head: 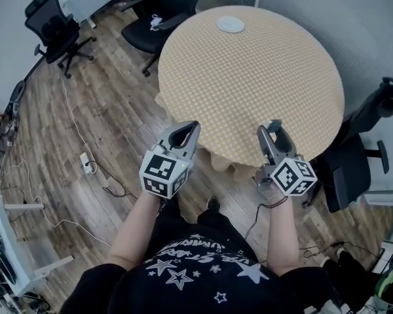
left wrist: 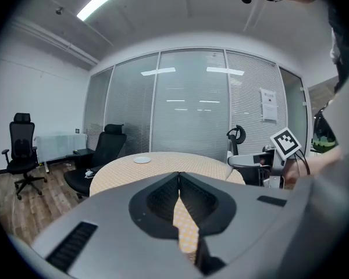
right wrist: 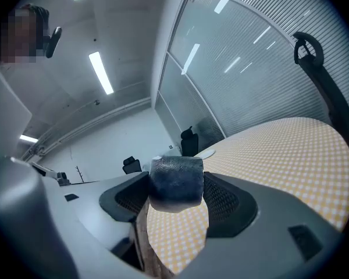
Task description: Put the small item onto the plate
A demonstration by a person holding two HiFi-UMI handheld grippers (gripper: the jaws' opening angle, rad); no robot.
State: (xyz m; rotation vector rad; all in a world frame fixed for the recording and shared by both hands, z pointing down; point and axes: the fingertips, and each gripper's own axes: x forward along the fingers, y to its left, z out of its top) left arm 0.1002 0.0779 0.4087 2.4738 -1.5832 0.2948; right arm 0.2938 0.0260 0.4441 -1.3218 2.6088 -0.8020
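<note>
A round table [head: 249, 77] with a yellow checked cloth stands in front of me. On its far side lies a small white plate [head: 230, 24], which also shows in the left gripper view as the plate [left wrist: 142, 160] and in the right gripper view as the plate [right wrist: 206, 153]. Both grippers hover at the near table edge. My left gripper [head: 190, 128] is shut and holds nothing; its jaws meet at the tip [left wrist: 178, 176]. My right gripper [head: 274, 125] is shut on a small dark grey item [right wrist: 174, 179], squeezed between its fingers [right wrist: 221, 199].
Black office chairs stand at the far left [head: 52, 28], behind the table [head: 158, 15] and at its right [head: 354, 162]. Cables and a power strip [head: 85, 161] lie on the wooden floor. Glass walls with blinds [left wrist: 192, 103] close off the room.
</note>
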